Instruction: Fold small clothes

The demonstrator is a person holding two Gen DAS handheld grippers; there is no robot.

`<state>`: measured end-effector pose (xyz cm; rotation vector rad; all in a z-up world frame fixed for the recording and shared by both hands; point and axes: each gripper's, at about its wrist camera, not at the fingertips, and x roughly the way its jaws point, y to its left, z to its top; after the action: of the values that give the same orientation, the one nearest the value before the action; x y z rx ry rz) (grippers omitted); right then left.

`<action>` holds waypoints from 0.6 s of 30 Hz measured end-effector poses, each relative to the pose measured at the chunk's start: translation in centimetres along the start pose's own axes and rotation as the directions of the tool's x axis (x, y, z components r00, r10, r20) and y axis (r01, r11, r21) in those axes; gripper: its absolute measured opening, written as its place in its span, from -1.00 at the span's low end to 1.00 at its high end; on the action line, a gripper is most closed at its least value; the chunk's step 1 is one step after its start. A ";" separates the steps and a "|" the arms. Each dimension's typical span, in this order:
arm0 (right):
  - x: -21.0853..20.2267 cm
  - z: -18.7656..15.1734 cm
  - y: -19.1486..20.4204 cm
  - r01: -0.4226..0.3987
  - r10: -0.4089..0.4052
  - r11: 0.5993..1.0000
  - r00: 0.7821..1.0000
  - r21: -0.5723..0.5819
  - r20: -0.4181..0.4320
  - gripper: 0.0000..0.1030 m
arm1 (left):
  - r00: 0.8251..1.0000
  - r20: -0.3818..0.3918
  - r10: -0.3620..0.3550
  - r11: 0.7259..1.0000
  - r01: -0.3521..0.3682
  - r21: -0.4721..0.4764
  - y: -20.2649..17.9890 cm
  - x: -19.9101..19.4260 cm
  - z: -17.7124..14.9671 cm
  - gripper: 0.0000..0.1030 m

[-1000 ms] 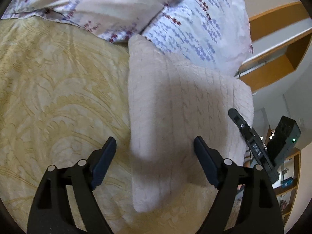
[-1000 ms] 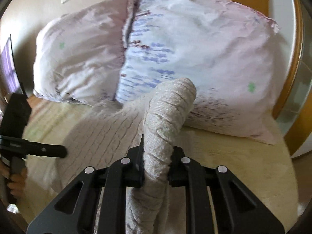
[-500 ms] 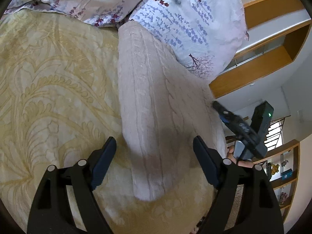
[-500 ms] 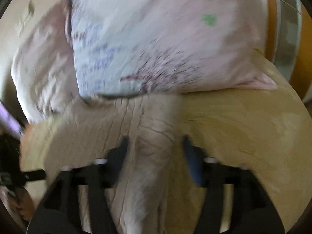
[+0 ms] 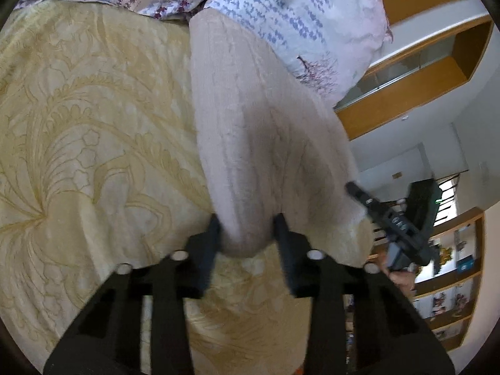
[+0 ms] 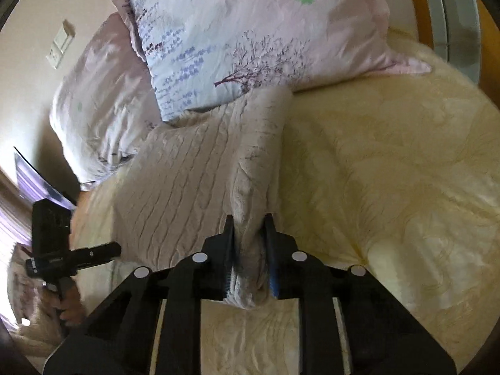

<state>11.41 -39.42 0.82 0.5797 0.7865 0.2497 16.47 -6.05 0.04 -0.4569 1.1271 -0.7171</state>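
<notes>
A: Two grippers, one garment. Start at the left — what does the left wrist view record?

B: Yellow patterned bedspread [image 5: 93,156] fills the left half. Cream cable-knit sweater [image 5: 250,131] lies on it, running from the floral pillow [image 5: 297,15] at the top down toward the camera. Left gripper [image 5: 248,228] has its fingers drawn in against the near end of a folded sleeve or edge; cloth fills the gap between them. The frame is motion-blurred there, but the pads press the knit on both sides.

A: And further right in that view?

B: Right gripper [image 5: 390,218] shows past the sweater's far edge, with wooden shelving [image 5: 406,93] behind it.

A: Right wrist view, same order.

B: At the left edge — the left gripper [image 6: 78,254] seen side-on, beside the sweater's near-left border. A second pillow [image 6: 103,93], pinkish, leans behind it. The sweater body [image 6: 187,181] lies flat across the middle, its top edge touching the floral pillow [image 6: 250,31].

A: State of the right tool?

B: Right gripper [image 6: 249,234] is nearly closed on a raised ridge of knit along the sweater's right edge; the bunched fabric stands up between the fingers. To its right, only bedspread [image 6: 390,172].
</notes>
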 end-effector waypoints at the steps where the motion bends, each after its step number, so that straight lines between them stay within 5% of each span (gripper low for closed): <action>1: -0.7 0.1 0.2 0.001 -0.001 1.000 0.999 -0.004 0.035 -0.76 | 1.000 0.003 0.000 1.000 0.000 0.008 0.0 0.0 0.0 -0.58; 5: -2.0 0.3 1.0 0.056 -0.050 0.997 0.994 -0.050 0.100 -0.78 | 0.999 0.018 -0.026 0.999 0.026 0.024 0.0 -0.9 -0.4 -0.70; 10: 0.3 -1.1 -0.8 0.156 -0.156 0.987 0.988 -0.035 0.014 -0.84 | 0.999 0.021 -0.029 0.999 0.028 0.027 0.3 -0.8 -1.5 -0.73; 16: 0.2 -0.8 -2.5 0.096 -0.095 0.993 0.995 0.069 -0.016 -0.83 | 0.999 0.011 -0.039 0.999 0.039 0.019 0.3 -0.9 -1.7 -0.65; 18: -0.5 -0.3 -2.7 0.054 -0.053 0.993 0.999 0.107 -0.007 -0.35 | 0.999 0.015 -0.043 0.999 0.043 0.012 0.2 -1.5 -1.5 -0.38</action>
<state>10.83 -41.68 -0.61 0.6587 0.8219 0.1598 14.77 -4.78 0.34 -0.4774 1.1010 -0.7564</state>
